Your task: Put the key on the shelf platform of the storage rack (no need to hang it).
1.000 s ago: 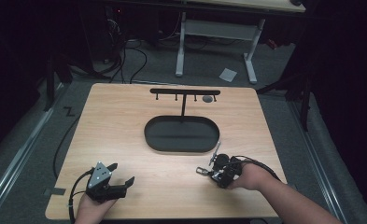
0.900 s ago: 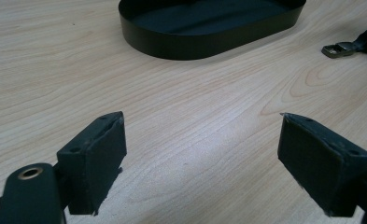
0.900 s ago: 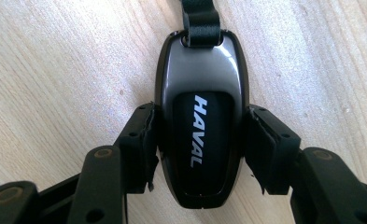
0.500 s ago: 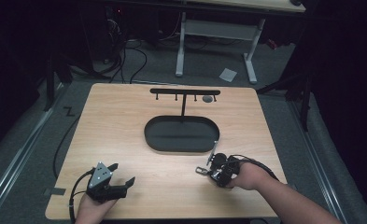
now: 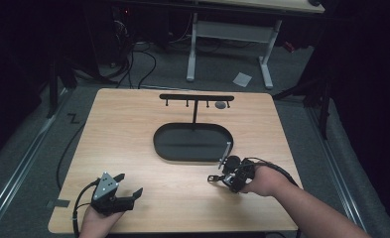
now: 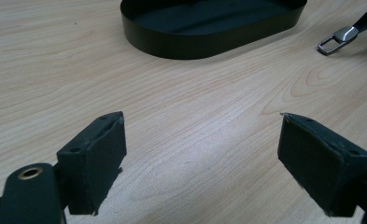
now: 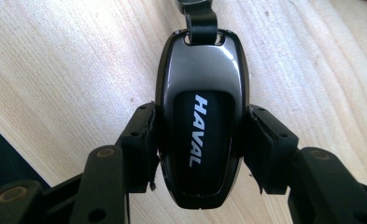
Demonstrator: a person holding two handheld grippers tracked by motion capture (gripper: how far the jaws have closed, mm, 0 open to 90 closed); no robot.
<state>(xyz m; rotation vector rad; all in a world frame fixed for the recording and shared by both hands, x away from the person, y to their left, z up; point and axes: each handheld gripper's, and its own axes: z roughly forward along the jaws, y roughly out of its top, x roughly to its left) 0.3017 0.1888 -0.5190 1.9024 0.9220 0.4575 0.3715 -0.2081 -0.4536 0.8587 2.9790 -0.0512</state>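
A glossy black key fob marked HAVAL sits between the pads of my right gripper, which is shut on its two sides just above the wood. A black strap runs from its top to a silver clasp. In the high view my right gripper is at the front right of the table, close to the right end of the black oval tray. My left gripper rests at the front left, open with nothing between its jaws.
Behind the tray stands a black T-shaped rack with small hooks; a small round thing hangs near its right end. The wooden table is bare to the left of the tray. A cable loops behind my right hand.
My right hand has risen a little with the key fob in its jaws. The left gripper has stayed where it was.
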